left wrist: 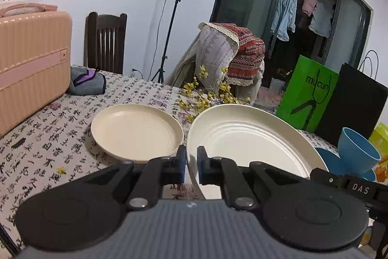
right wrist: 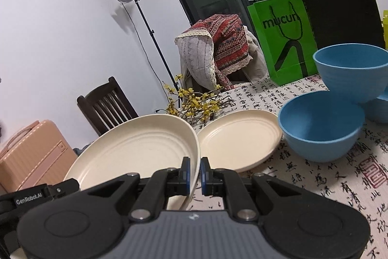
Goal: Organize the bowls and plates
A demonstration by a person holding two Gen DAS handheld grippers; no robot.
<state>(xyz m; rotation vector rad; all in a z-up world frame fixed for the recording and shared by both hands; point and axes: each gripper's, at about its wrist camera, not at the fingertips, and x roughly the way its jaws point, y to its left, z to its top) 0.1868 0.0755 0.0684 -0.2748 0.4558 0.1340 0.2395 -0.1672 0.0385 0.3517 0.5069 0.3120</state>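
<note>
My left gripper (left wrist: 191,163) is shut on the left rim of a cream plate (left wrist: 245,140), held tilted above the table. My right gripper (right wrist: 194,176) is shut on the right rim of the same plate (right wrist: 135,149). A second cream plate (left wrist: 135,130) lies flat on the tablecloth to the left in the left wrist view. Another cream plate (right wrist: 238,140) lies flat to the right in the right wrist view, beside a blue bowl (right wrist: 320,125). A second blue bowl (right wrist: 354,74) stands behind, on another blue piece. Blue bowls also show in the left wrist view (left wrist: 356,149).
A pink suitcase (left wrist: 29,64) stands on the table at the left, with a grey pouch (left wrist: 87,80) next to it. Yellow flower twigs (left wrist: 206,94) lie behind the plates. A green bag (right wrist: 283,40) and a black bag (right wrist: 339,6) stand at the far table edge. Chairs stand beyond.
</note>
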